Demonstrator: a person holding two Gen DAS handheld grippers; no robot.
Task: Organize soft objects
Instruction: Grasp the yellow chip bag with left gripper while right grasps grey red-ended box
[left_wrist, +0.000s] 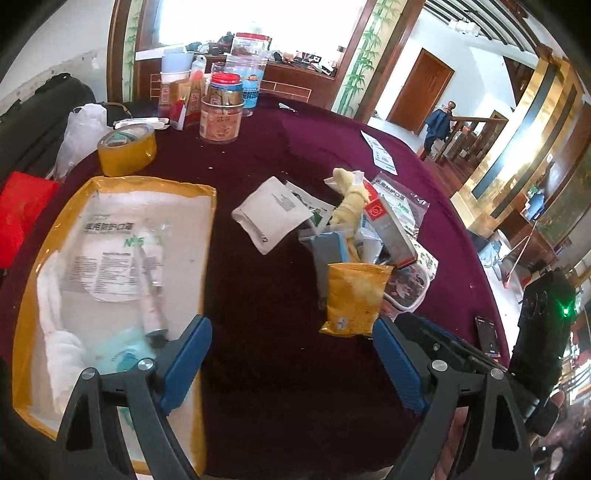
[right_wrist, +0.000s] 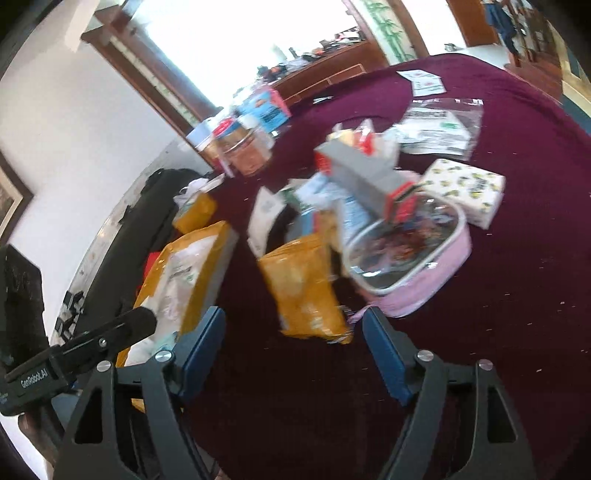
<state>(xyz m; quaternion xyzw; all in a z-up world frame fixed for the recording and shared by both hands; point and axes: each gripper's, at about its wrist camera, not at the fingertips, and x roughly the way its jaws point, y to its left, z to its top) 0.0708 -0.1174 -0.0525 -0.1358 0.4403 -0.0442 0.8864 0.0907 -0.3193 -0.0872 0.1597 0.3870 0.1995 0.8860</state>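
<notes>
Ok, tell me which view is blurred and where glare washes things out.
Right wrist view: motion blur smears the yellow snack packet and the grey box. Left wrist view: sharper. Both views: the bright window is blown out to white.

Left tool – jaws spread wide; right tool likewise, empty.

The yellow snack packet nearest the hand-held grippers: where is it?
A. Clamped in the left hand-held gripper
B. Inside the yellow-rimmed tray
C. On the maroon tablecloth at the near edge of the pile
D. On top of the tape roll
C: the yellow snack packet lies on the maroon tablecloth beside the pile, outside the yellow-rimmed tray, with both grippers open.
</notes>
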